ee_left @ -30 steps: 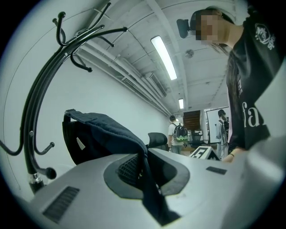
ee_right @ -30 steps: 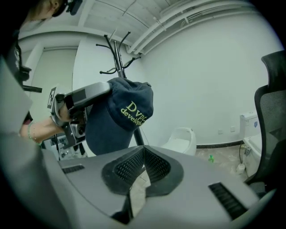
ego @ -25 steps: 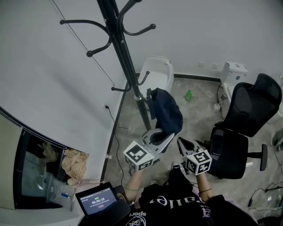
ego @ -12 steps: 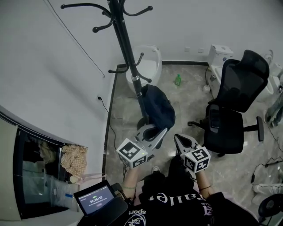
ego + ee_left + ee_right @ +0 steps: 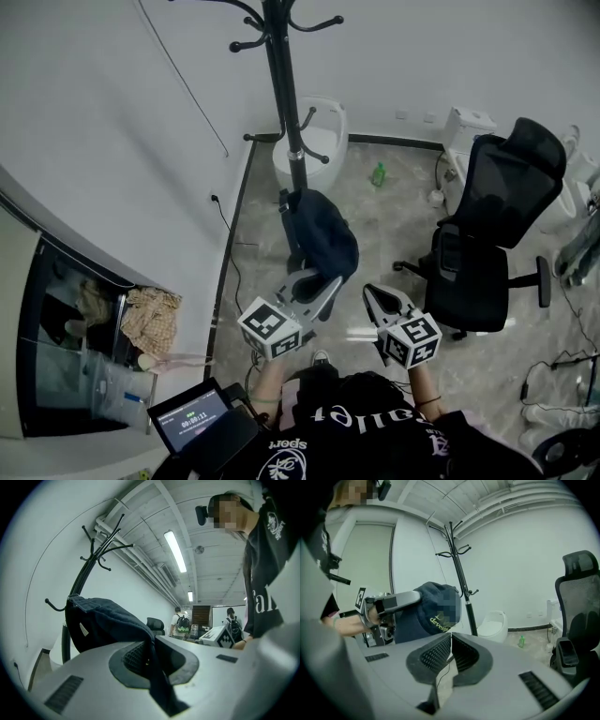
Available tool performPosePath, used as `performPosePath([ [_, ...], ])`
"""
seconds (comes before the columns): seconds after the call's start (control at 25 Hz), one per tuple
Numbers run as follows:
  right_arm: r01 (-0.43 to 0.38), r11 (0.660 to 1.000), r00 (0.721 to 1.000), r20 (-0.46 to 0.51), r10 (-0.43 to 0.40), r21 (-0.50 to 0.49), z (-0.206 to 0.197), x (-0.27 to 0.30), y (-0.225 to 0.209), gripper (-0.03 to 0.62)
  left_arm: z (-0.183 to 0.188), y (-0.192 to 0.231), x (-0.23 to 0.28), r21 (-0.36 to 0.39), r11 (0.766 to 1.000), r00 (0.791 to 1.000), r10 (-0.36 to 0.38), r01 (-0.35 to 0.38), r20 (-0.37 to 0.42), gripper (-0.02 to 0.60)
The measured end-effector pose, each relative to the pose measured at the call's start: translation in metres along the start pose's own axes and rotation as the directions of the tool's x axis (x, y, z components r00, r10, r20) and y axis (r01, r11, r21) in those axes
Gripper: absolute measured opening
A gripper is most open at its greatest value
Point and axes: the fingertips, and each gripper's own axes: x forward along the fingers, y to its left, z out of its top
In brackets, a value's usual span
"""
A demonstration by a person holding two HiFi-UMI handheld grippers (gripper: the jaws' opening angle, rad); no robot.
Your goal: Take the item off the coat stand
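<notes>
A dark navy cap (image 5: 323, 239) is pinched by its edge in my left gripper (image 5: 317, 283), which is shut on the fabric. In the left gripper view the cap (image 5: 105, 620) rises from between the pads of that gripper (image 5: 149, 651). It hangs close against the lower pole of the black coat stand (image 5: 284, 103); I cannot tell whether it touches a hook. My right gripper (image 5: 377, 298) hovers just right of the left one, shut with nothing in it. From the right gripper view, its closed jaws (image 5: 450, 641) face the cap (image 5: 431, 611) and the stand (image 5: 459, 573).
A black office chair (image 5: 487, 234) stands to the right. A white toilet (image 5: 323, 145) and a green bottle (image 5: 378, 173) sit behind the stand by the wall. At lower left are a timer tablet (image 5: 192, 417) and a glass cabinet with cloth (image 5: 150, 319). A cable (image 5: 232, 272) runs along the wall.
The head view has swung, so the stand and chair shifted in frame. Both grippers drifted slightly left and down, the left one still holding the cap beside the pole.
</notes>
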Motion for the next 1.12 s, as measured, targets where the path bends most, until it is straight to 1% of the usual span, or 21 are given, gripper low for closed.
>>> performPosePath([
  [0.2, -0.045, 0.997, 0.999, 0.007, 0.046, -0.058, -0.007, -0.035, 0.018, 0.018, -0.018, -0.032, -0.016, -0.025, 1.000, 1.000, 0.016, -0.016, 0.006, 0.037],
  [0.32, -0.038, 0.996, 0.999, -0.003, 0.038, -0.076, -0.017, -0.068, 0.019, 0.018, -0.032, -0.058, -0.016, -0.039, 0.999, 1.000, 0.027, -0.027, 0.005, 0.035],
  [0.48, -0.008, 0.998, 1.000, 0.005, 0.008, -0.056, -0.032, -0.117, 0.013, 0.018, -0.045, -0.098, -0.012, -0.050, 0.998, 0.999, 0.038, -0.038, -0.005, 0.035],
  [0.64, 0.008, 1.000, 1.000, 0.005, -0.007, -0.028, -0.053, -0.168, 0.014, 0.018, -0.061, -0.149, -0.014, -0.073, 0.996, 0.999, 0.040, -0.041, -0.017, 0.035],
  [0.8, -0.017, 1.000, 1.000, -0.005, 0.017, -0.009, -0.075, -0.201, 0.026, 0.018, -0.085, -0.188, -0.024, -0.118, 0.991, 0.998, 0.067, -0.069, -0.023, 0.035],
  [0.92, -0.035, 0.999, 0.999, -0.010, 0.034, -0.007, -0.090, -0.219, 0.035, 0.018, -0.105, -0.211, -0.032, -0.154, 0.984, 0.995, 0.083, -0.090, -0.054, 0.035],
  [1.04, -0.050, 0.999, 0.999, -0.013, 0.050, 0.009, -0.102, -0.231, 0.042, 0.018, -0.116, -0.229, -0.043, -0.164, 0.980, 0.991, 0.101, -0.113, -0.085, 0.035],
  [1.12, -0.062, 0.998, 0.998, 0.000, 0.062, 0.017, -0.104, -0.233, 0.047, 0.018, -0.117, -0.237, -0.049, -0.152, 0.981, 0.989, 0.108, -0.123, -0.100, 0.035],
])
